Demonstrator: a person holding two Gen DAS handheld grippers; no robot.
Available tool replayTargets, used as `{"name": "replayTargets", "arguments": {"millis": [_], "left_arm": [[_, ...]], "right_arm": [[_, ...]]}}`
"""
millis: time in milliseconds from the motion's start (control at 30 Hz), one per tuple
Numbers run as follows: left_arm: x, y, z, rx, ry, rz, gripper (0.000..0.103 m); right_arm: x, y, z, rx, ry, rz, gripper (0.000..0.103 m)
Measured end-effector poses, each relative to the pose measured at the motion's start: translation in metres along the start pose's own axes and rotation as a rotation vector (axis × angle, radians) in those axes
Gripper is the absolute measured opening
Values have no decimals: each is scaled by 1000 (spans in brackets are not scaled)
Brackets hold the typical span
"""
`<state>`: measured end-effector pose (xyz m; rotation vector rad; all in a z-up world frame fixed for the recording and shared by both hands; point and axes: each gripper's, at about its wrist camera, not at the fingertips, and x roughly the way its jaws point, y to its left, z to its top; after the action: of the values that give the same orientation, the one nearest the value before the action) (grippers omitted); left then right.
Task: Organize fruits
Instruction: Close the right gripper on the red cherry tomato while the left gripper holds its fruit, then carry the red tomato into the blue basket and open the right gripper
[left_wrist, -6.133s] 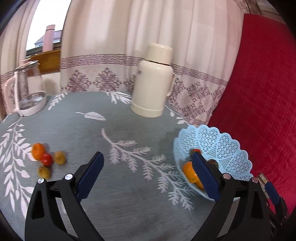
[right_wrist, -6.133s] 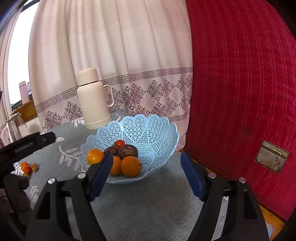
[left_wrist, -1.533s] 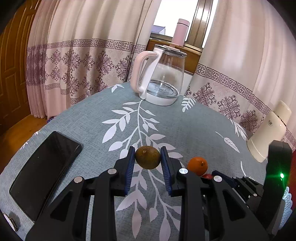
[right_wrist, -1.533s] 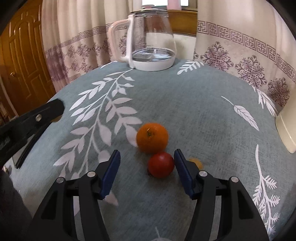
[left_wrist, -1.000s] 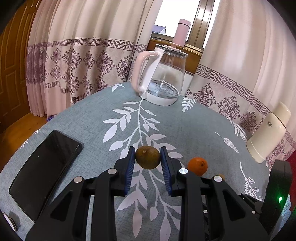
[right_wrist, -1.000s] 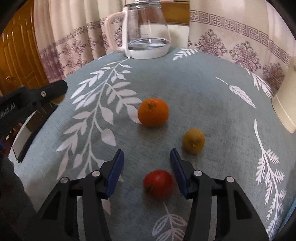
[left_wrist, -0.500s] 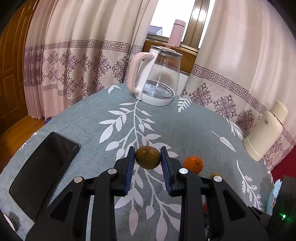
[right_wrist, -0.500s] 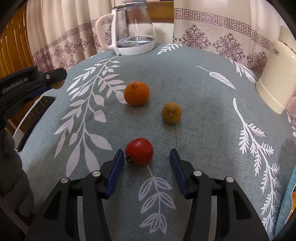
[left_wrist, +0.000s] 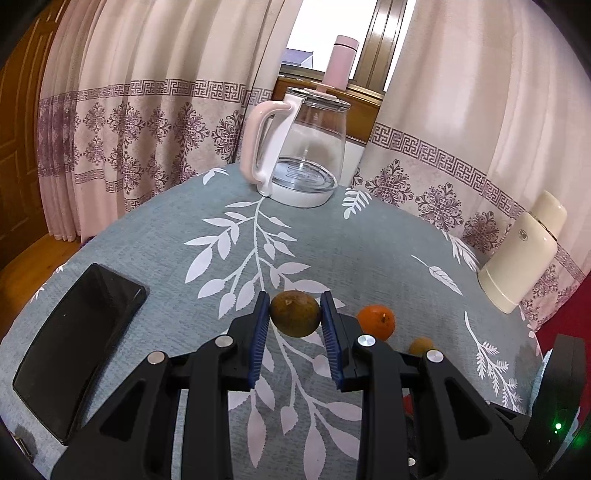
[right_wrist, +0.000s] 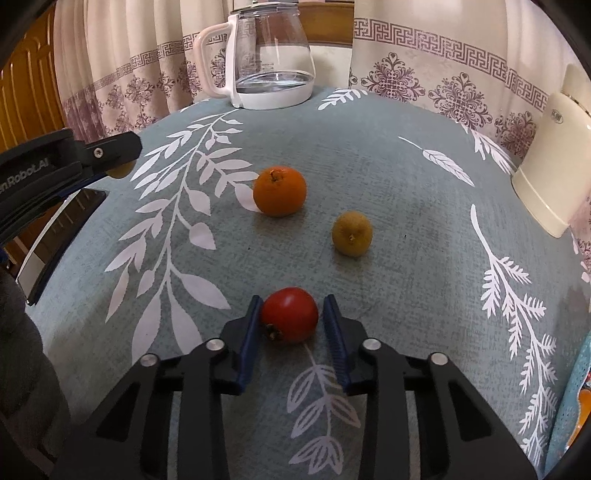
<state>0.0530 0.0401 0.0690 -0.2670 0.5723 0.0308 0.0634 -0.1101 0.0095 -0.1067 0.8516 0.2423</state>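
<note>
The left gripper (left_wrist: 294, 320) pinches a brown-green fruit (left_wrist: 294, 313), and the right gripper (right_wrist: 291, 322), jaws spread around the red fruit (right_wrist: 290, 314), might knock it rolling.

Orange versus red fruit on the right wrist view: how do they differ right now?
The orange is orange, its stem end facing up; the red fruit is deep red, its dark calyx turned toward the camera. The orange lies free, farther off; the red fruit sits between the right gripper jaws. Both are round and rest on the tablecloth.

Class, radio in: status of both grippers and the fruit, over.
Left gripper shut on greenish-brown fruit, lifted. Right gripper straddling red tomato, not clamped. Orange, yellow fruit loose on table; nothing blocking.
</note>
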Motion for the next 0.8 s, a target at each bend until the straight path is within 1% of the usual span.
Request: {"name": "replayTargets", "arguments": {"millis": [33,167,267,400,467,633,800], "left_arm": [[0,-1,0,2,1,-5,29],[1,-3,-1,-2,25,-68,29],[3,-6,-3,3,41,-116,29],[3,-9,-4,4,52,-161,29],[4,-10,-4,1,58,-180,29],[5,-14,-7,-3,88,-269,29],[1,-22,-9,26,82,-306,29]], "right_arm": [[-1,1,-1,2,-1,2,31],[-7,1,-5,13,-6,3,30],[-14,0,-7,28,-18,7,30],[-28,-4,-11,55,-41,3,30],[-36,-9,-14,75,-54,-4,30],[-54,-24,-22,128,-78,-27,30],[-75,-42,-28,188,-104,-47,30]]}}
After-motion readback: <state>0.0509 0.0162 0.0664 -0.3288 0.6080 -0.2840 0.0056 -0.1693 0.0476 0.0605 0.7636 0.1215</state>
